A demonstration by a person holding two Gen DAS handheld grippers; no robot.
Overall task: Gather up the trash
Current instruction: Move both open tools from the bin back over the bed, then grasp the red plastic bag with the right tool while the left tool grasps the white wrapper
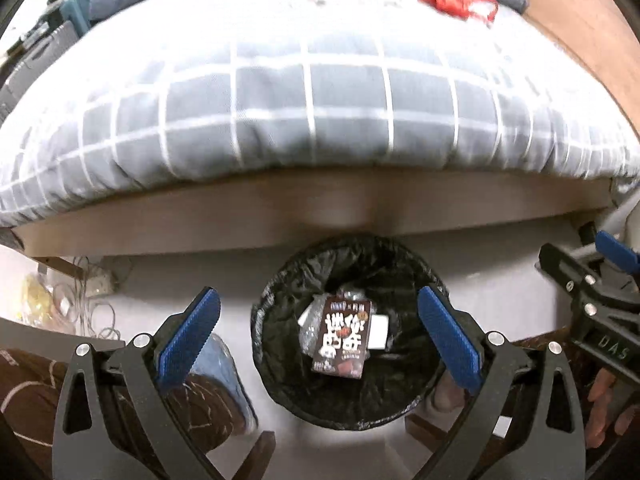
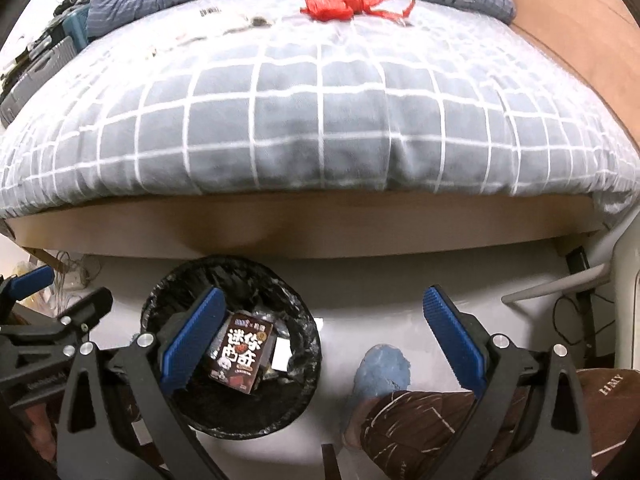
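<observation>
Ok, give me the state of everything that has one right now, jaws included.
left gripper: jaws open, empty, above the bin.
right gripper: jaws open, empty, over the floor beside the bin.
trash bin: lidless, black liner in, partly filled.
brown snack box: inside the bin, face up on other wrappers.
red plastic bag: crumpled on the bed, not collected.
checked duvet: spread over the bed, hanging over the edge.

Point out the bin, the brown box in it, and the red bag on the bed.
bin (image 1: 280,280): left wrist view, black liner rim.
brown box (image 2: 242,350): right wrist view, printed face.
red bag (image 2: 332,2): right wrist view, crumpled body.
</observation>
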